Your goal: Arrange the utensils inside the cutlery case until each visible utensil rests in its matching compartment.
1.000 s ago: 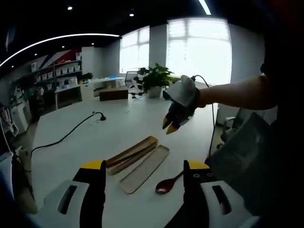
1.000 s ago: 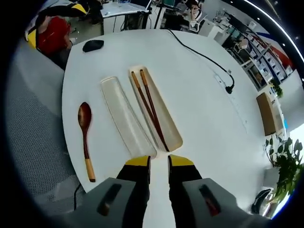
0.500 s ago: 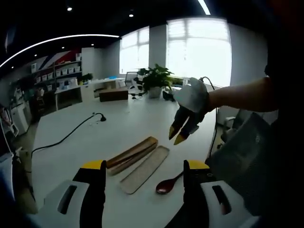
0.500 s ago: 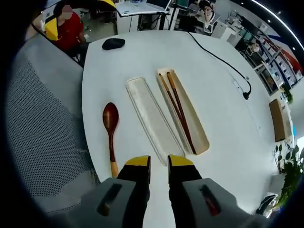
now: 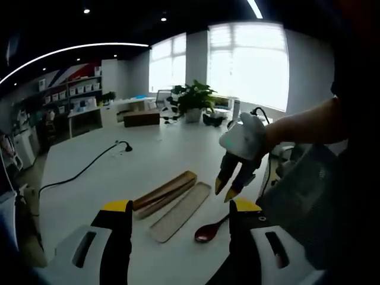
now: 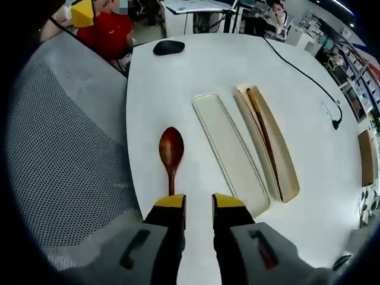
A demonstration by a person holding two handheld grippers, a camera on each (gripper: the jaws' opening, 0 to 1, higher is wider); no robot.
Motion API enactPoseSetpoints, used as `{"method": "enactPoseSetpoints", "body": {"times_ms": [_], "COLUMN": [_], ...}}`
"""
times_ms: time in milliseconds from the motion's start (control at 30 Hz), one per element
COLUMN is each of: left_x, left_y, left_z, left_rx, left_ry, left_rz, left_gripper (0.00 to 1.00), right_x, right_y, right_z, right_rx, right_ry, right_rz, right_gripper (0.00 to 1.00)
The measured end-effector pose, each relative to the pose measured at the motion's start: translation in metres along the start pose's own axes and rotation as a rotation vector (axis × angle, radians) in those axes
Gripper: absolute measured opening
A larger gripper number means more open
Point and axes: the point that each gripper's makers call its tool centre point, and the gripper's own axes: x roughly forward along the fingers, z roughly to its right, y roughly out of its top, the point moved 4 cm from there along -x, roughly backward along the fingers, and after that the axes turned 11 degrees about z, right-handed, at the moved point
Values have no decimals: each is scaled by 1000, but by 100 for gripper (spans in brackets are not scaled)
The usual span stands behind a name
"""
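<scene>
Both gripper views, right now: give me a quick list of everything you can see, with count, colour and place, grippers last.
table: one, white, under everything
spoon: one, reddish-brown wood, lying on the table beside the tray
tray: one, pale, empty, between spoon and case half
case half: one, tan, beside the tray
chopsticks: dark brown, lying inside the case half; count unclear
mouse: one, black, far table edge
cable: one, black, across the table
potted plant: one, green, far end
right gripper: yellow-tipped, jaws slightly apart, over the spoon handle
left gripper: yellow-tipped, open
</scene>
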Motion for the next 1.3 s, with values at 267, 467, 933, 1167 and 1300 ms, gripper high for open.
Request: {"method": "enactPoseSetpoints", "body": {"times_ms": [267, 467, 933, 1167, 1300], "left_x": [0, -1, -1, 0, 0], "left_y": [1, 2, 2, 2, 1], "left_z": [-1, -1, 0, 0, 0], "left_rx": [-1, -1, 2, 2, 3], "left_ry": [5, 4, 4, 3, 2], "left_rz": [6, 6, 5, 4, 3], "left_gripper": [68, 68, 68, 68, 68], "right_x": [17, 25, 37, 40, 42], "right_y": [2, -4, -15, -18, -20], "right_z": [-13, -18, -31, -30, -28], "right_rx": [-37, -53, -62, -73, -81], "right_ry": [53, 57, 106, 107, 99], "right_rz": [-25, -49, -100, -110, -116], "right_gripper": [15, 14, 18, 17, 17]}}
